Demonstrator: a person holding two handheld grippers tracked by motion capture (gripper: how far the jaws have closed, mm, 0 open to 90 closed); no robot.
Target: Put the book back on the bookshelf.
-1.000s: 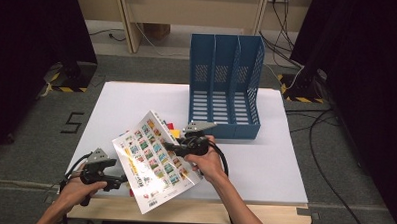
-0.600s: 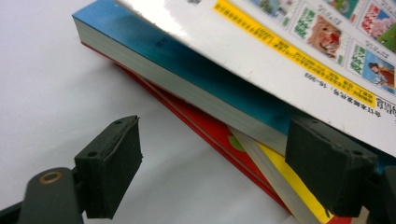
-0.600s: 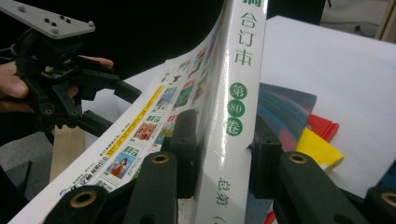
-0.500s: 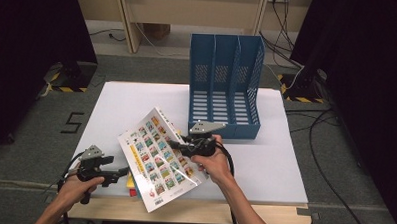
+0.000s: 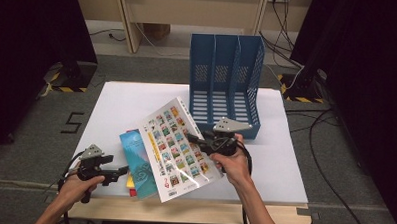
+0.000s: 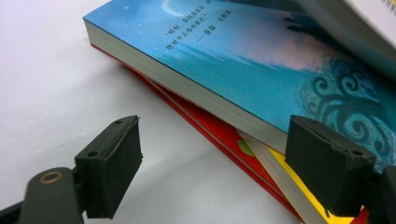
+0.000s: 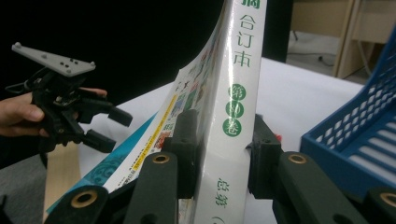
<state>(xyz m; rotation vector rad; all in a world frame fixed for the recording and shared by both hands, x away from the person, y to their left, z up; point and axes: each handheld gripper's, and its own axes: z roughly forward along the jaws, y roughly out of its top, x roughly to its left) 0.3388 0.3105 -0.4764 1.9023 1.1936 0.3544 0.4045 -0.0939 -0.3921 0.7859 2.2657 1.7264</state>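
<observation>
The thick, glossy white picture-grid book (image 5: 177, 150), heavy and bendy, is pinched at its spine by the right claw (image 5: 194, 139), at the blue file rack's (image 5: 226, 83) 7 o'clock, while the left claw (image 5: 118, 173) is spread.

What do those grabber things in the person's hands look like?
Both are black. The left gripper and the right gripper each carry a grey three-cornered plate on top and trail a black cable. Their fingers end in chunky black rubbery blocks, on arms with round brass-coloured rivets. The person's forearms are bare, with no sleeves showing.
</observation>
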